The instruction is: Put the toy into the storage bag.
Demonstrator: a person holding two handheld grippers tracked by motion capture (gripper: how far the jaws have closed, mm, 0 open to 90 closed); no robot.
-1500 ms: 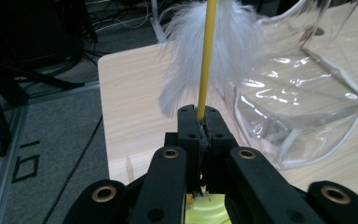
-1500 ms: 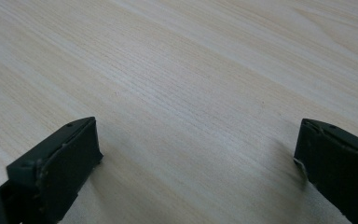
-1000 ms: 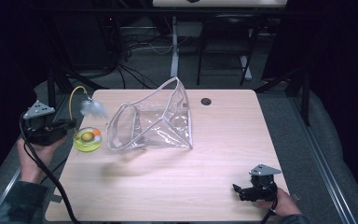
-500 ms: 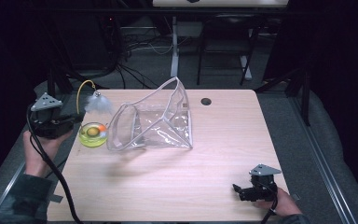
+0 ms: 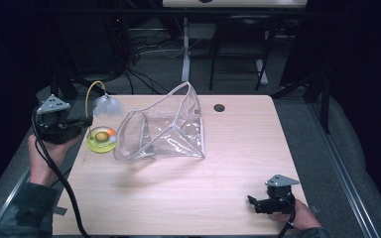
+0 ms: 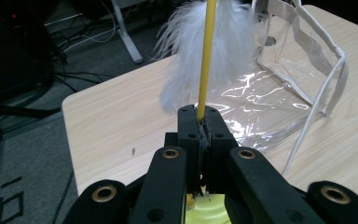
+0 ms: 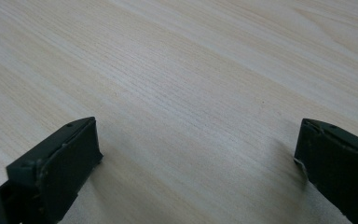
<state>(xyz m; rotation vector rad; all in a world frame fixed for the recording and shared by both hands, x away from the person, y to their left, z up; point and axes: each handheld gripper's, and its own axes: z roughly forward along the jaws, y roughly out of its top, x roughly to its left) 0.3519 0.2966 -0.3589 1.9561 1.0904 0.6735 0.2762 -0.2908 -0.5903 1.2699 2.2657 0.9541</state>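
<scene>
The left tool is clamping a yellow wand with a white feather at the worktop's far left, beside a clear bag. The high view is also showing a yellow dish below it. The right tool is resting wide open and empty at the near right.

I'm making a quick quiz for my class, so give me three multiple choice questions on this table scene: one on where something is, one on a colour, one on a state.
1. Where does the yellow-green dish sit?
A. left of the clear bag
B. inside the bag
C. at the right claw

2. What colour is the wand's stem?
A. red
B. yellow
C. black

3. How is the left claw?
A. wide open
B. shut on the table edge
C. shut on the stem

Answers:
1 A, the high view shows it on the table beside the bag's left side.
2 B, it rises yellow before the white feathers.
3 C, its jaws pinch the stem.
</scene>
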